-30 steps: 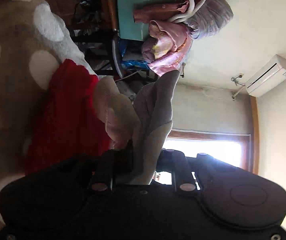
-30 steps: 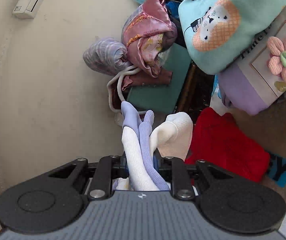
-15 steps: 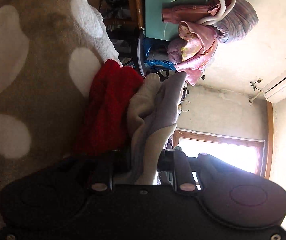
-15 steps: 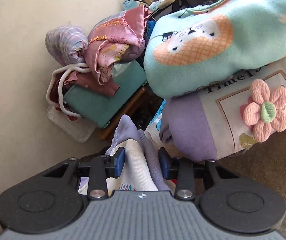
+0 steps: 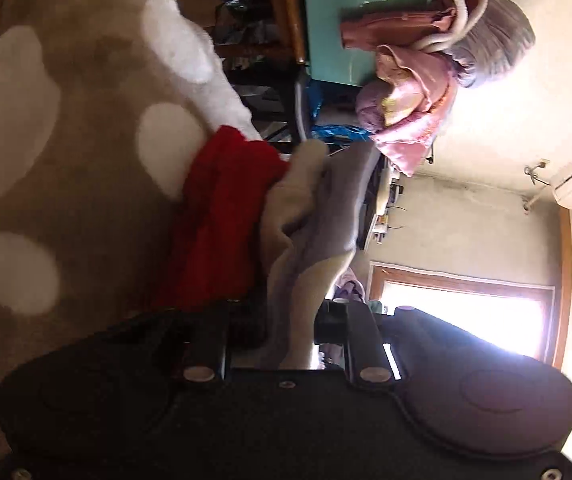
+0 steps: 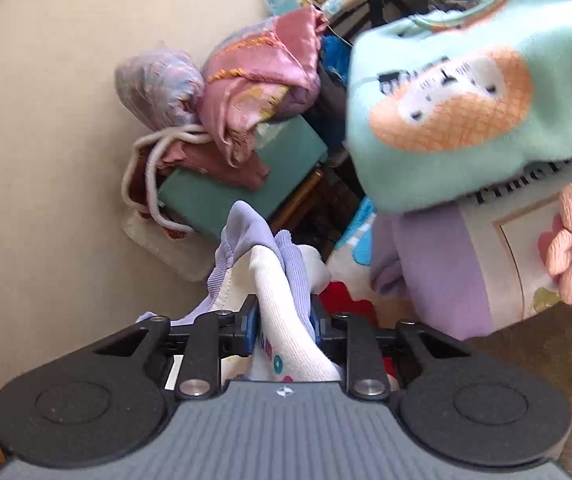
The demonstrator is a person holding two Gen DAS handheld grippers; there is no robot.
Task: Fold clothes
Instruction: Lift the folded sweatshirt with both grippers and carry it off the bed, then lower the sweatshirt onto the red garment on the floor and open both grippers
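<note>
Both grippers hold the same white and lilac sock, lifted off the surface. My left gripper [image 5: 286,320] is shut on one end of the sock [image 5: 310,216], which looks grey-beige in the backlight. My right gripper [image 6: 282,320] is shut on the other end of the sock [image 6: 274,276]; small coloured prints show near the jaws. A red garment [image 5: 222,224] lies just behind the sock on the brown blanket with white spots [image 5: 66,132]; a bit of this garment [image 6: 342,296] shows past the right fingers.
A stack of folded clothes stands close on the right: a mint top with an orange print [image 6: 466,112] over a lilac and cream top with a pink flower [image 6: 506,272]. A teal box [image 6: 238,176] with pink cloth bundles [image 6: 262,80] sits by the wall.
The right gripper has swung back toward the red garment, and the sock's white cuff shows again. The left view has shifted slightly; the sock stays gripped at both ends.
</note>
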